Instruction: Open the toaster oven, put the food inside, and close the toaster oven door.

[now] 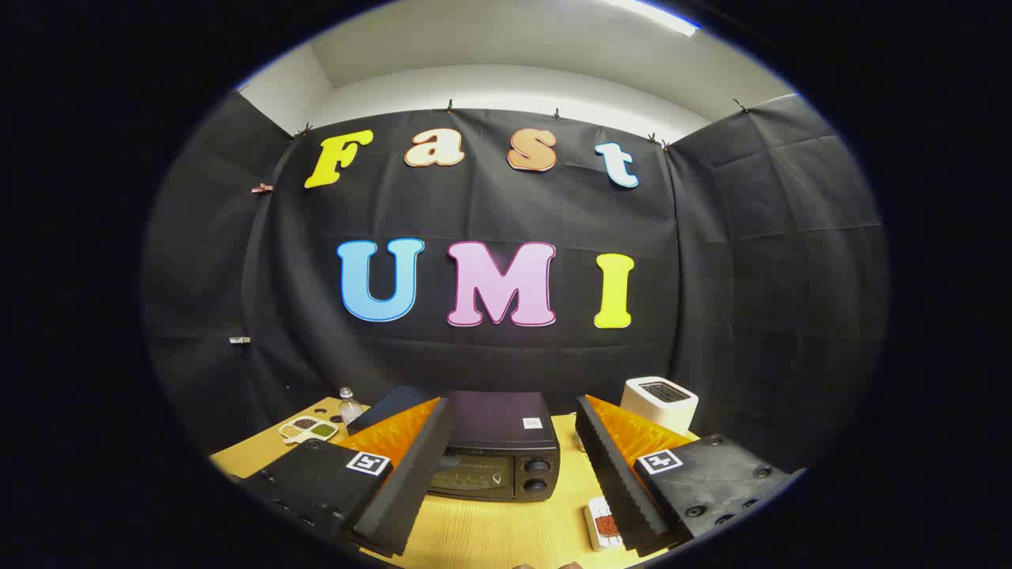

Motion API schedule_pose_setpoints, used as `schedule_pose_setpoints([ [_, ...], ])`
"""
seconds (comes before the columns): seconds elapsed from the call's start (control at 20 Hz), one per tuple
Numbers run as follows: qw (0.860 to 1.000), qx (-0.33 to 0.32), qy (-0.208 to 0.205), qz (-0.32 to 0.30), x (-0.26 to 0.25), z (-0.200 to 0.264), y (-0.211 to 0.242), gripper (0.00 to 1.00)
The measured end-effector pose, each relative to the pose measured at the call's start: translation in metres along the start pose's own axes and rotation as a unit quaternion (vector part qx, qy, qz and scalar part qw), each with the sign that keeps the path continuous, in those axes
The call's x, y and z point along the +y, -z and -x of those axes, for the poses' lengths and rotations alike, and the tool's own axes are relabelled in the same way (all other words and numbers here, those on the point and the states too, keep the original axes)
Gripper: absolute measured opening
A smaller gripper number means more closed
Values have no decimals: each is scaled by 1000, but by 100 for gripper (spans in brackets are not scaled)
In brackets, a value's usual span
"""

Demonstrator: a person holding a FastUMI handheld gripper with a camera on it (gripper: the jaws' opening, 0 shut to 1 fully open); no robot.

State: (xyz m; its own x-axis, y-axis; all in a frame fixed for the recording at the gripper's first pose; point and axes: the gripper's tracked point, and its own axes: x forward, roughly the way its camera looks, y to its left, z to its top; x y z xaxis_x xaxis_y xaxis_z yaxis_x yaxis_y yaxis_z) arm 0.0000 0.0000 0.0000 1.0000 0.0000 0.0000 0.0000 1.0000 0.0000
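The claw [512, 482] is spread wide with nothing between its two fingers [411, 474], which rise from the bottom of the frame and lean apart, held above the wooden desk [482, 529]. Between them, low in the centre of the frame, sits the black toaster oven [498, 446], its door closed, the dark glass window facing the camera and two round knobs stacked one above the other at the right of its front. A small white sticker shows on the oven's flat top. The left finger overlaps the oven's left side in the view; whether it touches cannot be told. Just inside the right finger, near the bottom of the frame, a small white tray with the food [605, 525], a reddish piece, lies on the desk in front of and to the right of the oven, apart from it. At lower left, beyond the left finger, a divided white dish [308, 429] holds brown, green and pale fillings, and a clear plastic bottle [349, 406] stands just behind it. At lower right, behind the right finger, a white slot toaster [660, 401] stands on the desk's far edge.
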Motion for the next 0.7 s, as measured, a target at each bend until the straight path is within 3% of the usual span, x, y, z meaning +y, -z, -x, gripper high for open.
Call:
schedule_pose_setpoints([
  [0.7, 999, 41, -6, -6, 15, 9, 28, 97],
])
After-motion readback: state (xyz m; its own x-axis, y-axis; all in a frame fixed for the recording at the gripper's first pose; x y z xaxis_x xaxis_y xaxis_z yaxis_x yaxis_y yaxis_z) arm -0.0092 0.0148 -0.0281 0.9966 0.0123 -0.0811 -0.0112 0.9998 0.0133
